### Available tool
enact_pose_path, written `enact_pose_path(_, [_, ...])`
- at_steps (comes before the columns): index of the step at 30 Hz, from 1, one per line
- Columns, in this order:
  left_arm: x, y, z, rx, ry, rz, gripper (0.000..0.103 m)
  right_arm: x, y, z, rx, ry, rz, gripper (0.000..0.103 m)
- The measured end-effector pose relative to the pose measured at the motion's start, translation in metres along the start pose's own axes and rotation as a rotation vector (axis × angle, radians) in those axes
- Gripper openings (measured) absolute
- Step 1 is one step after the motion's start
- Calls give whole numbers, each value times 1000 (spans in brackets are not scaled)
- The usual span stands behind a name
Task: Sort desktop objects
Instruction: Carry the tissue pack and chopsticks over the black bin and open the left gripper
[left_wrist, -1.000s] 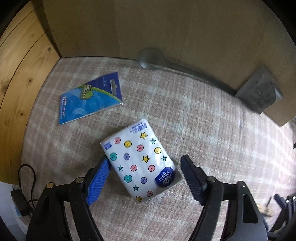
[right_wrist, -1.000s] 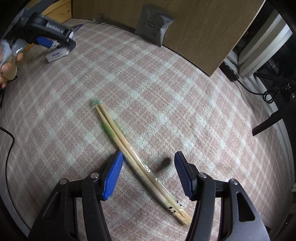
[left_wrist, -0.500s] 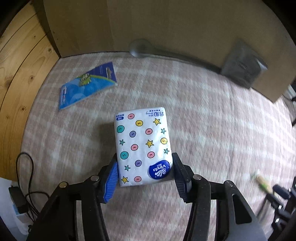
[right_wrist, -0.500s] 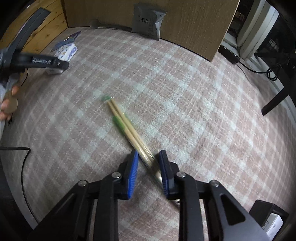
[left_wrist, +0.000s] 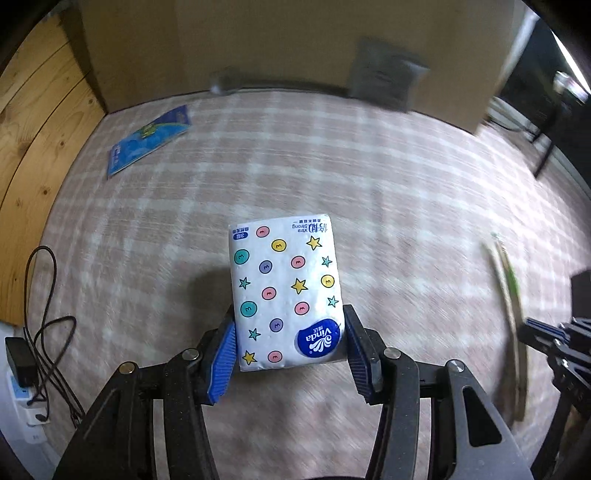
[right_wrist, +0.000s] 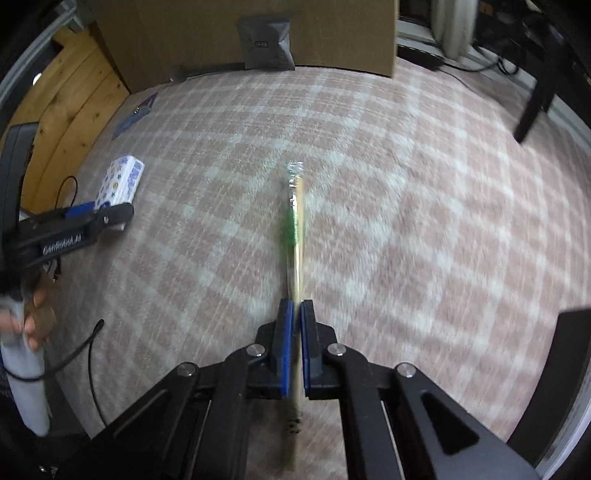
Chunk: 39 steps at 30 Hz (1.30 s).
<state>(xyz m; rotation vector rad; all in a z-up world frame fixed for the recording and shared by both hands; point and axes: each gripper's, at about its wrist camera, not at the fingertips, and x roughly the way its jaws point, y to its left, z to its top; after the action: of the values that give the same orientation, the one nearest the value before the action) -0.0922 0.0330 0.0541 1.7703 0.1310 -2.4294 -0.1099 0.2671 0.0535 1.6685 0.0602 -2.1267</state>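
A white tissue pack (left_wrist: 286, 291) printed with coloured dots and stars sits between the blue pads of my left gripper (left_wrist: 288, 345), which is shut on its near end and holds it above the checked cloth. From the right wrist view the same tissue pack (right_wrist: 120, 182) shows at the left in the left gripper (right_wrist: 107, 218). My right gripper (right_wrist: 296, 317) is shut on a wrapped pair of wooden chopsticks (right_wrist: 295, 225) that points straight away from it. Those chopsticks (left_wrist: 511, 306) also appear blurred at the right edge of the left wrist view.
A blue card packet (left_wrist: 147, 140) lies at the far left of the cloth. A grey pouch (right_wrist: 266, 44) and a grey spoon (right_wrist: 207, 70) lean at the cardboard wall (right_wrist: 240, 22). Wooden panels (left_wrist: 33, 122) and cables (left_wrist: 44, 306) lie left; a person's hand (right_wrist: 33, 317) is at lower left.
The left gripper closed on the tissue pack, lifted it and carried it away from the blue packet. The right gripper closed on the chopsticks, which turned to point straight ahead.
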Motion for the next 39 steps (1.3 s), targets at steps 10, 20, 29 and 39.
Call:
enact_pose_path(10, [-43,-68,-24,121,-60,-64,50,-29,-10,-28,93,-92,8,5])
enact_pose_path(20, [-81,-159,-34,303,-122,-173,50,-102,-55,-75,213,-195,-29,5])
enact_pose_path(29, [-135,-273,-51,502,-192,-273,50,-188,-123,-138,341,-294,-99,5])
enact_pose_path(39, [-176,-398,-64,684,-230,-373,50,-241,-196,-211,475,-319,-210,5])
